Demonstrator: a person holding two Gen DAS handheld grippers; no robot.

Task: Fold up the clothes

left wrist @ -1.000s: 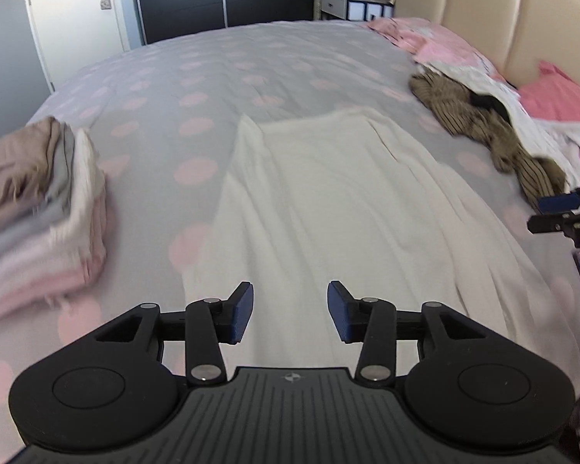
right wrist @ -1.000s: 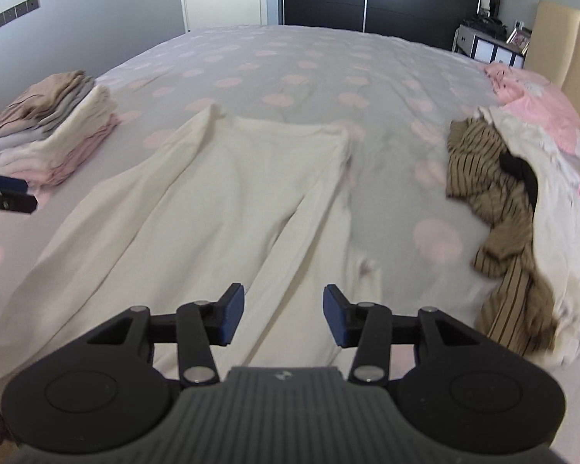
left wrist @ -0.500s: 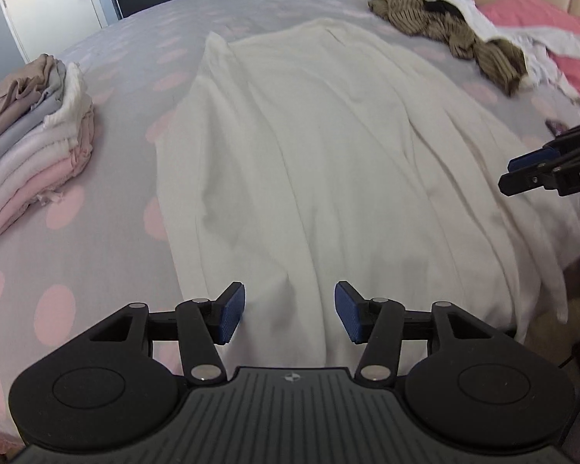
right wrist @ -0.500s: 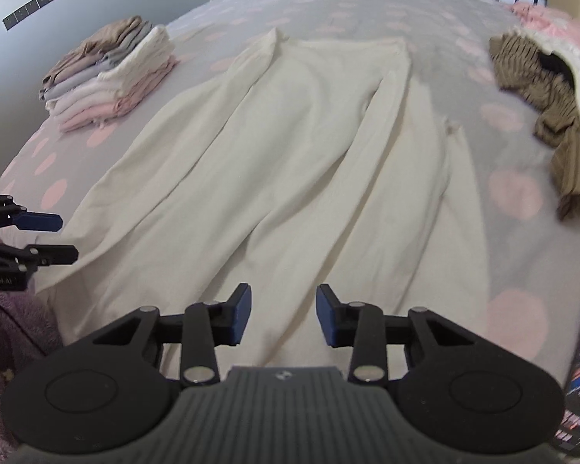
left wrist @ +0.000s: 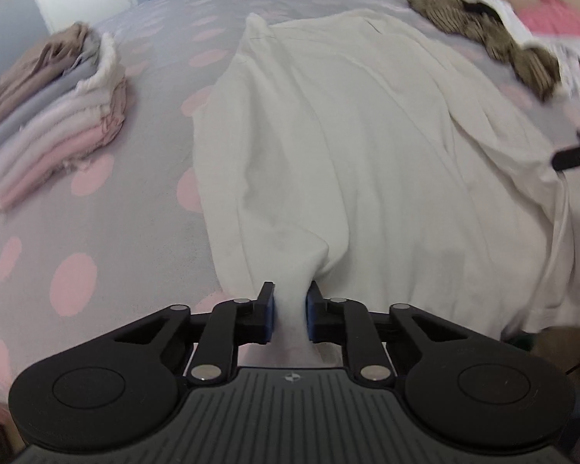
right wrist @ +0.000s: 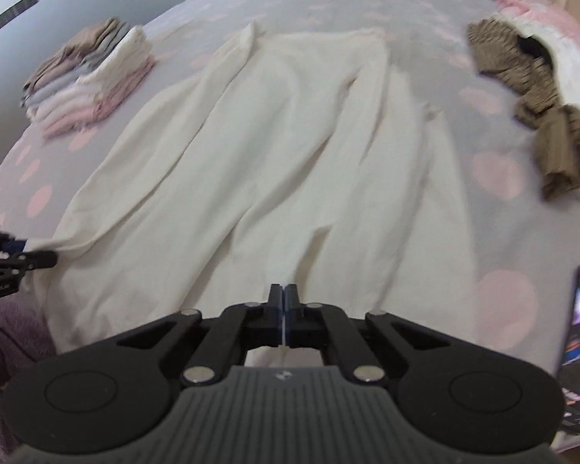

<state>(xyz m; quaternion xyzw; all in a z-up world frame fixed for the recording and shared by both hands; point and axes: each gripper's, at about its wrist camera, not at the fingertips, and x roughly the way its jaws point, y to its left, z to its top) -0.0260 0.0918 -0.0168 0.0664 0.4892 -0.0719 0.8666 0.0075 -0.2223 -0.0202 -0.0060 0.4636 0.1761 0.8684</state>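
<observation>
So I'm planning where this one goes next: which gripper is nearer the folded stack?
Left. The left gripper holds the cream garment's stack-side hem; the right gripper grips farther from the folded stack.

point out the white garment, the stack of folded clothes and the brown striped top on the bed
white garment (left wrist: 359,147), left wrist view, middle of the cloth.
stack of folded clothes (right wrist: 89,85), right wrist view, front folded edges.
brown striped top (right wrist: 537,89), right wrist view, crumpled middle.
</observation>
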